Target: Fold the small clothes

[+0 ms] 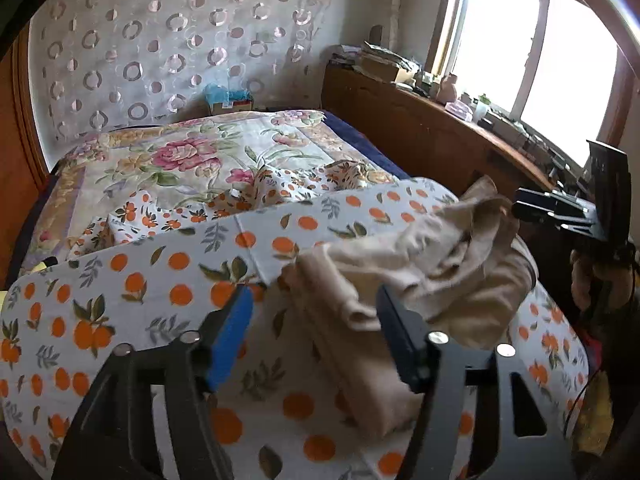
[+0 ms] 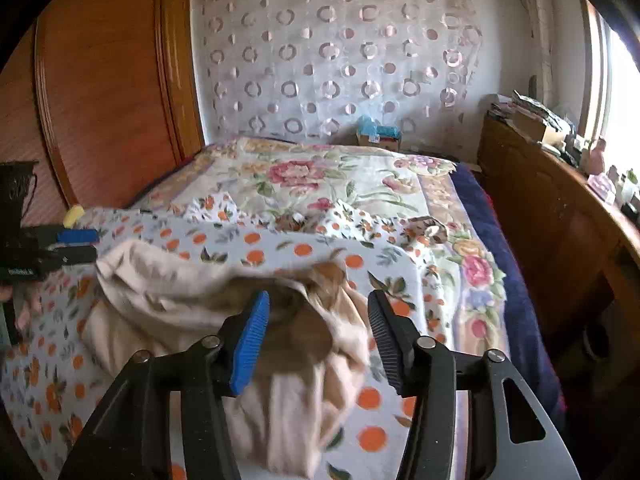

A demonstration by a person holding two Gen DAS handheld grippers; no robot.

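Here, both hand-held grippers, left (image 1: 314,312) and right (image 2: 318,314), wide apart, empty, over crumpled beige garment (image 1: 432,264).

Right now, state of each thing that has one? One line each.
beige garment: crumpled heap on the orange-print sheet, not folded.
left gripper: open, a beige edge lying between its fingers, not clamped.
right gripper: open, over the garment's brown part.
orange-print sheet: spread flat at the near end, bunched at its far edge.
floral quilt: spread over the bed.
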